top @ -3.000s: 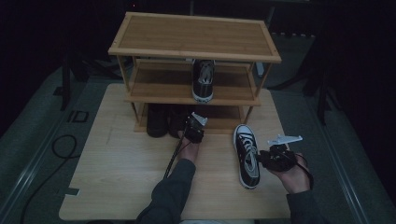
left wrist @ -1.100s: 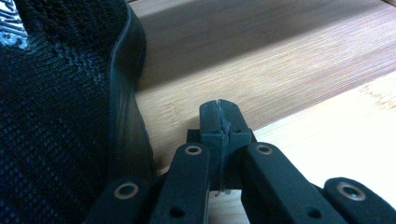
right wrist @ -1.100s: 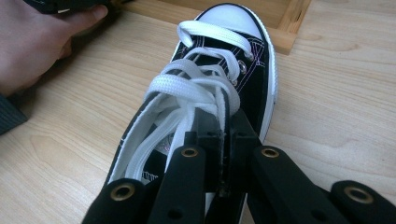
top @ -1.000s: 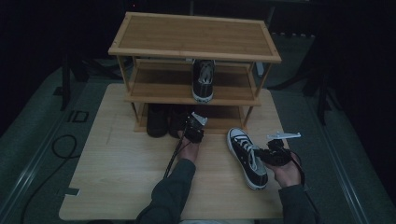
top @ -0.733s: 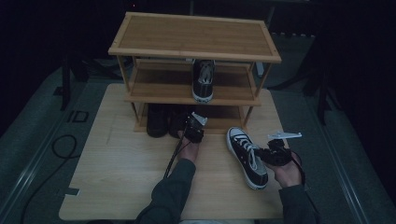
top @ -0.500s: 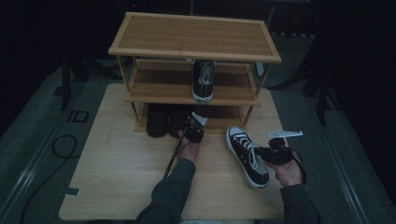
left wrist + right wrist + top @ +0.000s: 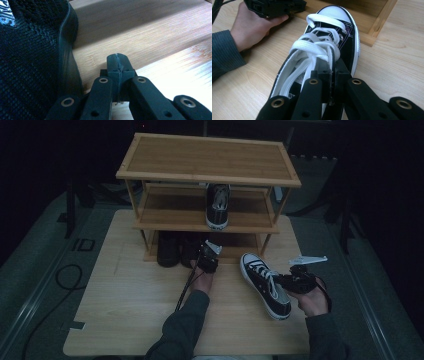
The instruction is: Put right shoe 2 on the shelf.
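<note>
A black-and-white canvas sneaker [image 7: 265, 282] with white laces lies right of centre on the wooden table, its toe aimed at the rack's foot. My right gripper [image 7: 295, 280] is shut on its side edge by the laces; in the right gripper view the jaws [image 7: 332, 72] pinch the sneaker [image 7: 329, 32] there. My left gripper [image 7: 207, 257] sits at the rack's bottom level beside dark shoes [image 7: 170, 251]. In the left gripper view it [image 7: 117, 58] is shut with nothing between the jaws, next to a black knit shoe [image 7: 32, 62].
A three-level wooden shoe rack [image 7: 210, 157] stands at the table's far side. One black sneaker [image 7: 218, 206] rests on its middle shelf. The rack's base frame [image 7: 377, 30] lies just past the held sneaker's toe. Dark floor surrounds the table [image 7: 125, 310].
The sneaker in my right gripper has swung its toe leftward, toward the rack, and shifted slightly forward. The left gripper has stayed by the dark shoes.
</note>
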The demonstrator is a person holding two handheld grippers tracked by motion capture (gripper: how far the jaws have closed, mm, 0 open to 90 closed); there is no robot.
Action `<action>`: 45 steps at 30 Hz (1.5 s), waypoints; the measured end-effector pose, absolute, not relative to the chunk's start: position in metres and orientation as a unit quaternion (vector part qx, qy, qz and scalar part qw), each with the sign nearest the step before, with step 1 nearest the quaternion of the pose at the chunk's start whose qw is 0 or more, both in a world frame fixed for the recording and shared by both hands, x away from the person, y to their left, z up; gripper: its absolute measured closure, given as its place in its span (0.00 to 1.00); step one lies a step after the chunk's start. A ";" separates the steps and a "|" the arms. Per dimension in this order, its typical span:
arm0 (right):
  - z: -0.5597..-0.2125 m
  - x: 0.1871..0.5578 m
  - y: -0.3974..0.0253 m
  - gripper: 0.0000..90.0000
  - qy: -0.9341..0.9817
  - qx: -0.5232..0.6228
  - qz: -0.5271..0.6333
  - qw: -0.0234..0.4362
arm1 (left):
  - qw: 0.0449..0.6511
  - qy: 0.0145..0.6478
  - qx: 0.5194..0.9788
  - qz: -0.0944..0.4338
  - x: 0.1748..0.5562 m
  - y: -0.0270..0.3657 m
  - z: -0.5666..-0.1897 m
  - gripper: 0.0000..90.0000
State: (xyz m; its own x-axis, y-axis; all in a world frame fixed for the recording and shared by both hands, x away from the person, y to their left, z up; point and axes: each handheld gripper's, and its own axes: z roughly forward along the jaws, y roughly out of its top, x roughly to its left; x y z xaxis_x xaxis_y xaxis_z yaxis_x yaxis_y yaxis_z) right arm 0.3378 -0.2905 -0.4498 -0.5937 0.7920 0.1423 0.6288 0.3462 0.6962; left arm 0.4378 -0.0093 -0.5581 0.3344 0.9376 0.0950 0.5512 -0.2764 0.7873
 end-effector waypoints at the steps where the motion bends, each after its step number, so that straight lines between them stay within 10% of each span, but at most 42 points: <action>1: -0.449 0.338 -0.291 0.97 0.813 0.435 0.369 0.111 | 0.335 0.500 0.745 0.289 0.438 -0.009 -0.558 1.00; 45: -0.385 0.346 -0.282 0.97 0.846 0.344 0.396 0.095 | 0.339 0.502 0.742 0.289 0.438 -0.010 -0.559 1.00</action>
